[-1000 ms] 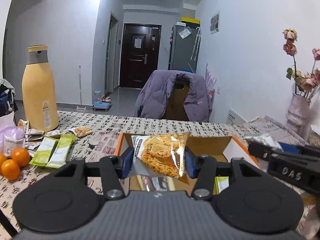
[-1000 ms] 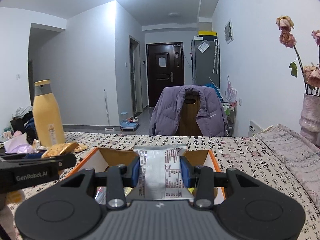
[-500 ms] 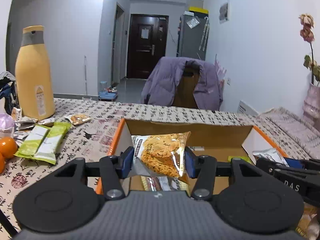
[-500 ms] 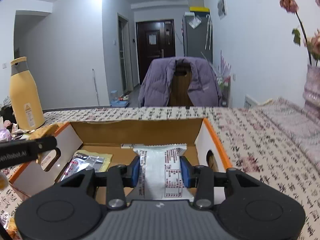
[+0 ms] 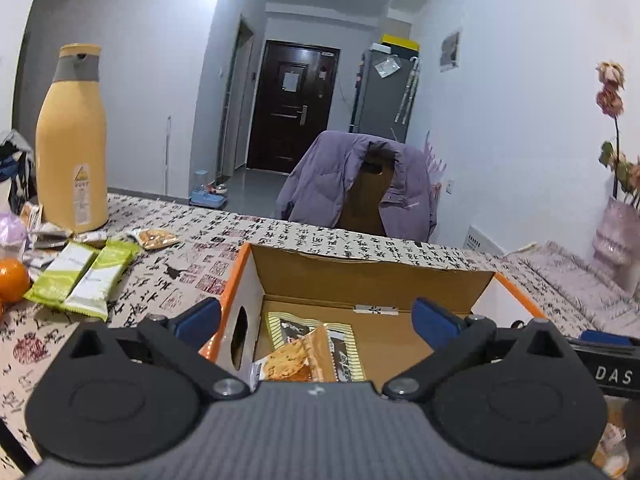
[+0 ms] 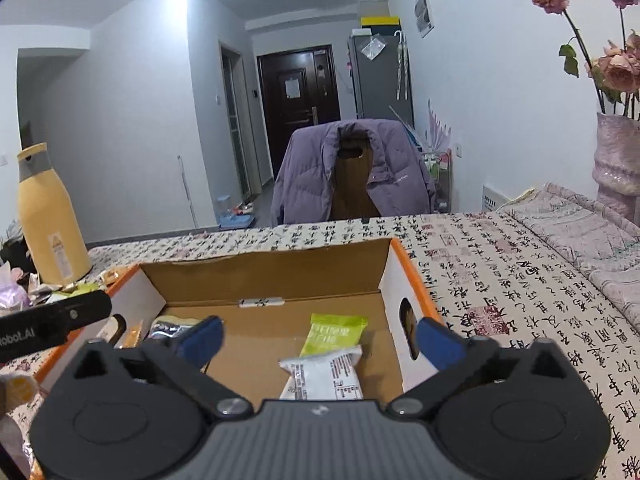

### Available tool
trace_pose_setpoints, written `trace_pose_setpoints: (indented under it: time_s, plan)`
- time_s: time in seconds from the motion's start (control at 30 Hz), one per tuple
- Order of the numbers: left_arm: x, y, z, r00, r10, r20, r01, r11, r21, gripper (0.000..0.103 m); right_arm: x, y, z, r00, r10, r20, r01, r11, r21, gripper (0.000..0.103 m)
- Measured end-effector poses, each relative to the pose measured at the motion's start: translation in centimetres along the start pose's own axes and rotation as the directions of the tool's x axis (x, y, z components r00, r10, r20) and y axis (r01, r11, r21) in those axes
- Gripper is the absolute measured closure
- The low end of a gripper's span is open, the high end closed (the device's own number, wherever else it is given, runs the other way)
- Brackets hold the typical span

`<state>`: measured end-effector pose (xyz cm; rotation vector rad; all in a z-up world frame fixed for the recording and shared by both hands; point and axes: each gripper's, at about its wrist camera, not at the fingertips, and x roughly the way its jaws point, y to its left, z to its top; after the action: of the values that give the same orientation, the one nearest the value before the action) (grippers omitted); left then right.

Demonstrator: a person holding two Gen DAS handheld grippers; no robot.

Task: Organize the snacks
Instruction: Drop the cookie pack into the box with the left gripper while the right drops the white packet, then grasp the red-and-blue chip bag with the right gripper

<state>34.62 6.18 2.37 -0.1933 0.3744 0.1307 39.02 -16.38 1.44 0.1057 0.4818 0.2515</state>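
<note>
- The surface [image 5: 320, 240], under a cloth printed with black characters, carries everything, with a tall yellow bottle [image 5: 72, 140] standing at its far left.
- The cardboard box [image 6: 264, 272] with orange edges sits open in the middle, and both claws hang over it.
- The left claw [image 5: 316, 316] is opening, nothing between its blue pads; the orange snack packet [image 5: 296, 360] lies below it in the box's left end.
- The right claw [image 6: 318, 338] is opening too (also empty); the white snack packet [image 6: 324, 372] lies on the box floor, touching a green packet [image 6: 334, 332].
- Step in hand, as I judge it: releasing two snacks into the box.
- Next move likely calls for lifting clear, then reaching left for the two green bars [image 5: 84, 276] near the orange fruit [image 5: 14, 280].
</note>
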Motion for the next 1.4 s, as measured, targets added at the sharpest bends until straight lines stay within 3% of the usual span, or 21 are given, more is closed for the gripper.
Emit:
trace_pose_setpoints:
  time_s: [0.5,0.93,1.4]
  plan:
    - [-0.2,-0.2,0.5,1.000,-0.018,0.001,0.018,1.000,-0.006,0.000,-0.6,0.2,0.4,1.000,-0.011,0.004,0.011,1.000,-0.024,0.000]
    - [-3.7,-0.5,2.5,0.999,-0.031,0.024,0.031,1.000,0.002,0.000,-3.9,0.7,2.3,0.998,-0.051,0.028,0.054,0.995,-0.086,0.000]
    - [-9.1,0.3,-0.2,0.996,-0.090,-0.025,0.090,0.996,0.010,0.000,-9.3,-0.5,-0.9,1.000,-0.015,0.014,0.017,0.994,-0.105,0.000]
